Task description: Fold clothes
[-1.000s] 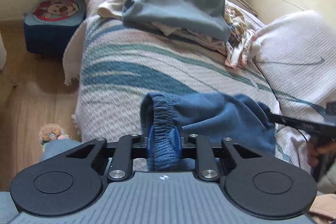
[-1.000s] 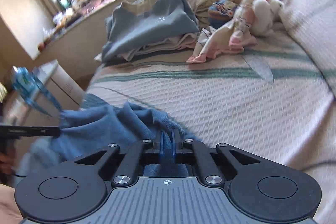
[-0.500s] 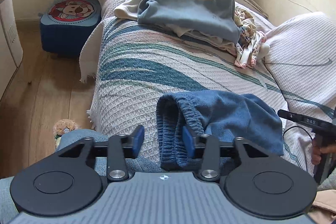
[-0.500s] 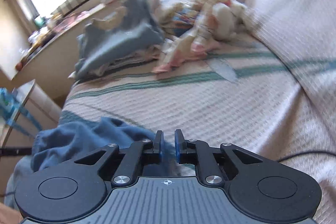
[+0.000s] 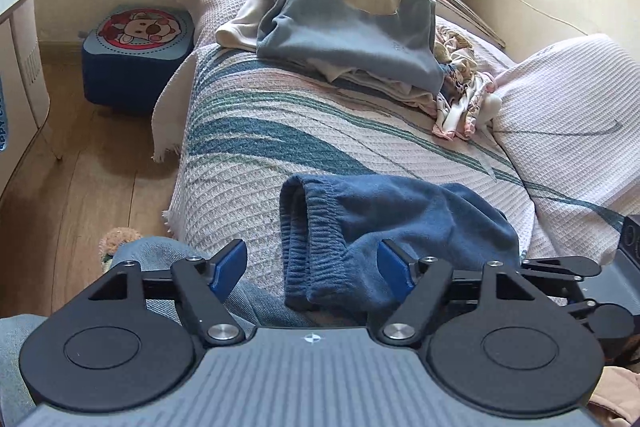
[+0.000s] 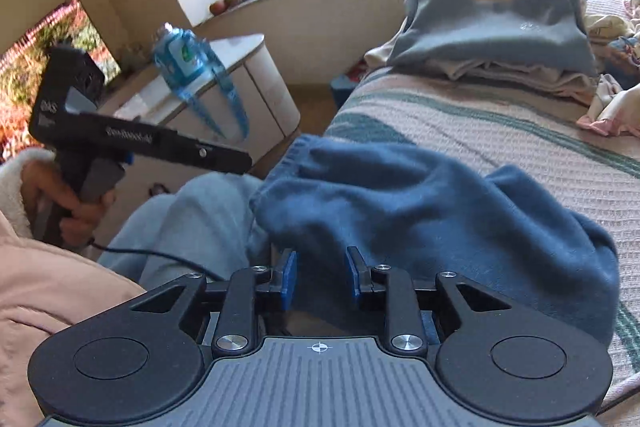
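Blue trousers (image 5: 400,227) lie folded at near edge of bed (image 5: 248,147), waistband to the left. Left hand-held gripper (image 5: 312,267) jaws have just been opening, now spread either side of waistband, pads clear. Right hand-held gripper (image 6: 320,275) also just opening, part spread, cloth beyond, no pinch. Far: grey top (image 5: 352,31) on clothes pile. Left on floor: blue stool (image 5: 136,59).

Between the left gripper's (image 5: 312,269) matt blue pads lie soft, fleecy trousers (image 5: 396,227) with ribbed waistband. Beyond, a coarse waffle-weave bedspread (image 5: 280,131).
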A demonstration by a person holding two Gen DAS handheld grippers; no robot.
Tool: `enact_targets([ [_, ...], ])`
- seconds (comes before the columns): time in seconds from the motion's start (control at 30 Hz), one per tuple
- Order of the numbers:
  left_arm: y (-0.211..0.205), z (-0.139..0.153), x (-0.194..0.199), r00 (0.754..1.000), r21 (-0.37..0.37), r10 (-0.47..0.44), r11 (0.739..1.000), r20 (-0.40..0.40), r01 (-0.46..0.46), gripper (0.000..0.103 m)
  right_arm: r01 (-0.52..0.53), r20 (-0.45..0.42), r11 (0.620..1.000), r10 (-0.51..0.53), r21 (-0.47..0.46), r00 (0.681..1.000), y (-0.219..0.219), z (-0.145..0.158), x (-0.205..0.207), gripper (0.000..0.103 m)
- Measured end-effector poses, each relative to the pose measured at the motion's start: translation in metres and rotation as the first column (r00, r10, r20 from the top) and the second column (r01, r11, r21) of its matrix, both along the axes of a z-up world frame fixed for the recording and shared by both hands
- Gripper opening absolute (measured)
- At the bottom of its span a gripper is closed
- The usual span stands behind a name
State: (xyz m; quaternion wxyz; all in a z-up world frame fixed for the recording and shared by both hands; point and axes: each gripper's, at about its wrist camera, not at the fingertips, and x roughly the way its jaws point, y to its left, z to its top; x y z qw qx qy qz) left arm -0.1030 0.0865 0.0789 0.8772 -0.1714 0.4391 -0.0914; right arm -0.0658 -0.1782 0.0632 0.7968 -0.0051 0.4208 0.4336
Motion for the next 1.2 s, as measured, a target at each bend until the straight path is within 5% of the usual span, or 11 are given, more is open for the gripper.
enact_targets([
  [0.2,-0.004,-0.004,-0.001,1.000,-0.003,-0.011,1.000,-0.013,0.011,0.075,0.053,-0.025,0.999,-0.053,-0.010,0.998,-0.004,-0.006,0.002,0.027],
  [0.8,-0.005,-0.007,0.000,0.999,0.000,0.013,1.000,-0.030,-0.013,0.082,-0.022,-0.098,0.999,0.017,-0.048,0.995,0.034,-0.048,0.017,0.027],
  [1.0,0.001,-0.004,0.001,0.999,-0.005,0.037,0.999,-0.022,-0.037,0.087,0.002,-0.114,1.000,-0.002,0.002,0.993,0.013,-0.029,0.011,0.028],
  [1.07,0.006,-0.004,0.002,0.998,-0.017,0.054,0.998,-0.022,-0.054,0.091,0.047,-0.107,0.998,-0.044,0.028,0.993,-0.007,-0.016,0.009,0.038],
  [1.13,0.011,-0.007,0.004,0.997,-0.030,0.066,0.997,-0.036,-0.067,0.091,0.110,-0.080,0.993,-0.107,0.037,0.991,-0.027,-0.004,0.006,0.063],
  [1.2,0.012,-0.011,0.007,0.997,-0.042,0.068,0.997,-0.047,-0.070,0.091,0.182,-0.043,0.983,-0.180,0.035,0.983,-0.050,0.006,0.004,0.063],
])
